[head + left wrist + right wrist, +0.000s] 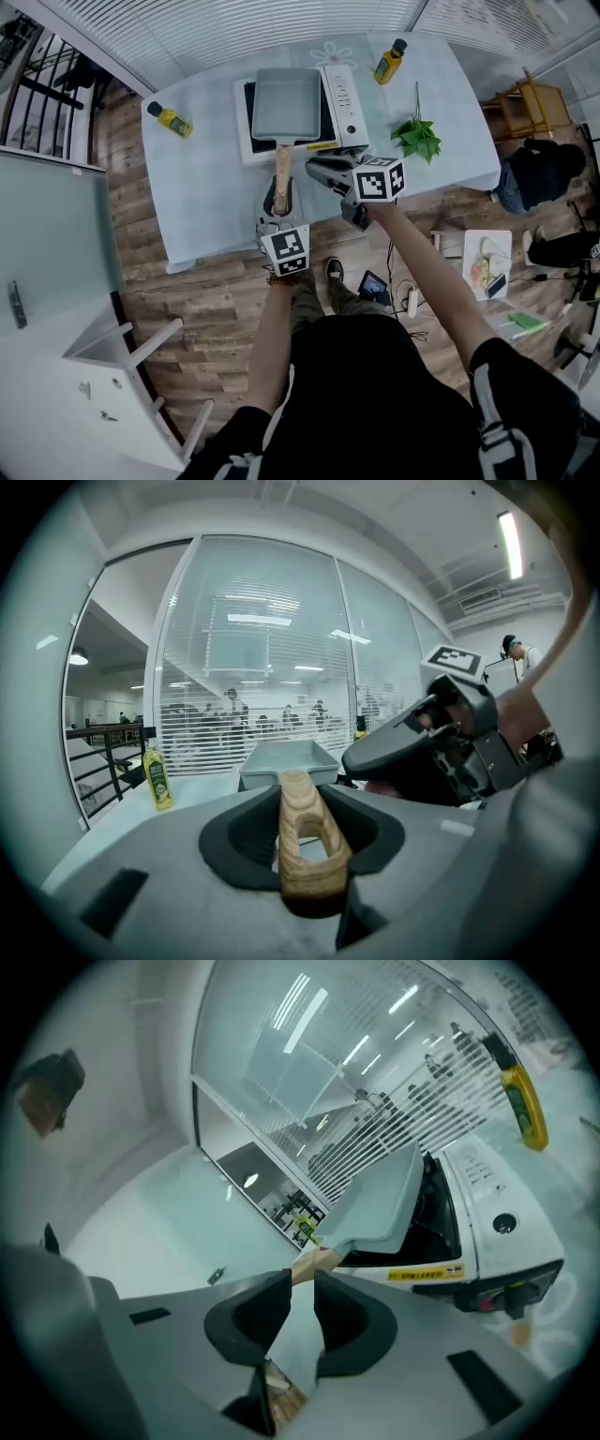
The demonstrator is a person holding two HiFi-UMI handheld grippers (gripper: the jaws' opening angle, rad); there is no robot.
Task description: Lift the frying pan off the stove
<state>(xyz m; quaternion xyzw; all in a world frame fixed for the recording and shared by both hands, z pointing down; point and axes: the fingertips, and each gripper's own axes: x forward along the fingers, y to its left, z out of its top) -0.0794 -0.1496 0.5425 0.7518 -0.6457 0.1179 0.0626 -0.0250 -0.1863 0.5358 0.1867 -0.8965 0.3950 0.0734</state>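
Your left gripper point(302, 797) clamps the wooden handle point(281, 167) of the grey frying pan point(286, 101), whose square body lies straight ahead of it over the white stove point(343, 94). Your right gripper point(302, 1281), just to its right, points toward the handle with jaws slightly apart and nothing between them.

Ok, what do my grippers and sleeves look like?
Both the left gripper and the right gripper have grey bodies with black padded jaws, and each carries a white cube printed with black square markers. The sleeves are black and short, with pale stripes.
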